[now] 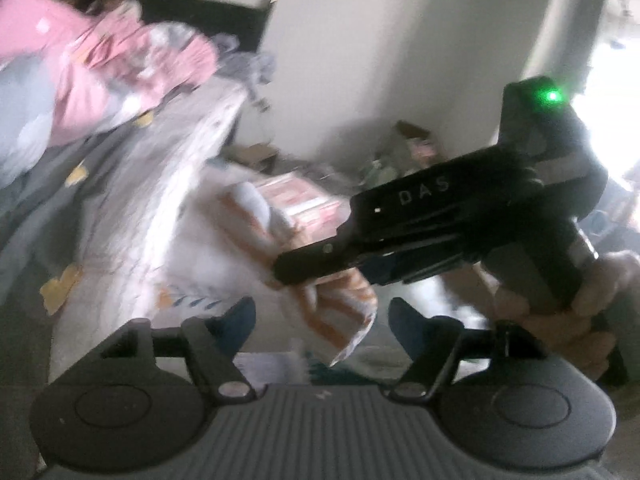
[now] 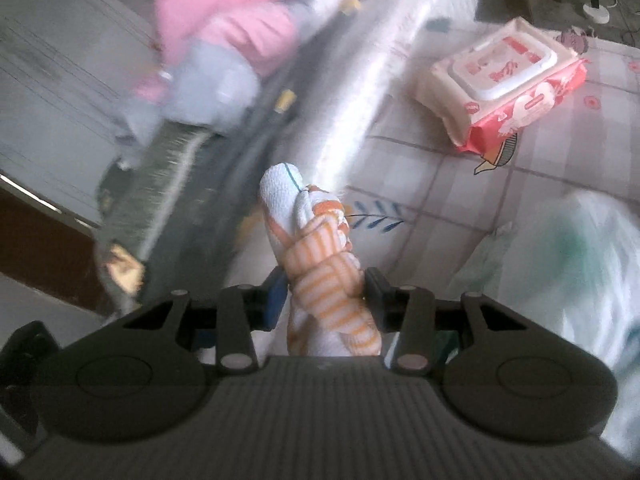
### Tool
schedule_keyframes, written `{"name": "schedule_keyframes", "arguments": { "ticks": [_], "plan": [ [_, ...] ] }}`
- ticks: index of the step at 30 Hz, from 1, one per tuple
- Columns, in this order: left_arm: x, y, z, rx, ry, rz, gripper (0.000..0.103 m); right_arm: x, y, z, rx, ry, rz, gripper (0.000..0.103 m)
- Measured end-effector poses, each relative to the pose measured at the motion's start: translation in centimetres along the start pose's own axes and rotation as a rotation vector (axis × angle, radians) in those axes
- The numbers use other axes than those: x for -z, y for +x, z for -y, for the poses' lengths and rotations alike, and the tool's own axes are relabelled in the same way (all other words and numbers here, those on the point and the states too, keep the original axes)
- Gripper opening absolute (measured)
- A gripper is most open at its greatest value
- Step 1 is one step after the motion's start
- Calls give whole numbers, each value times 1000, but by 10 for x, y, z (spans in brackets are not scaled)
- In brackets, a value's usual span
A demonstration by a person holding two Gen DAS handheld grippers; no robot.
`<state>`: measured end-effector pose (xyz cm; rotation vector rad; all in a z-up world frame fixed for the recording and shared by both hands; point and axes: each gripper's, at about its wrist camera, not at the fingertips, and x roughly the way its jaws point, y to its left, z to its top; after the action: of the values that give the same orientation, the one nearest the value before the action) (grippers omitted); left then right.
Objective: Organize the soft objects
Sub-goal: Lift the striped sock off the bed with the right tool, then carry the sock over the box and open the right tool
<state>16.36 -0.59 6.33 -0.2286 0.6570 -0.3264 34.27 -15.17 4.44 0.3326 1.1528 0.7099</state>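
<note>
An orange-and-white striped cloth, bunched and knotted, is pinched between the pads of my right gripper, with its white end sticking out ahead. In the left wrist view the same cloth hangs from the tip of the right gripper, which a hand holds from the right. My left gripper sits just below it with its blue-tipped fingers spread wide; the cloth dangles between them without either pad touching it. Both views are motion-blurred.
A pink-and-white wet wipes pack lies on the checked, flower-print bed sheet. Pink and grey clothes are heaped on the bed further back, and a white plastic bag lies at the right. Cardboard boxes stand by the wall.
</note>
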Motion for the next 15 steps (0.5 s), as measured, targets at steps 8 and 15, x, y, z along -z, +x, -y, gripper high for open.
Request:
{"name": "schedule_keyframes", "arguments": {
  "ticks": [8, 15],
  "plan": [
    [1, -27, 92, 215, 168, 30, 68, 75, -134, 4, -6, 52, 177, 41],
    [22, 0, 157, 319, 243, -50, 69, 150, -233, 69, 86, 203, 332, 41]
  ]
}}
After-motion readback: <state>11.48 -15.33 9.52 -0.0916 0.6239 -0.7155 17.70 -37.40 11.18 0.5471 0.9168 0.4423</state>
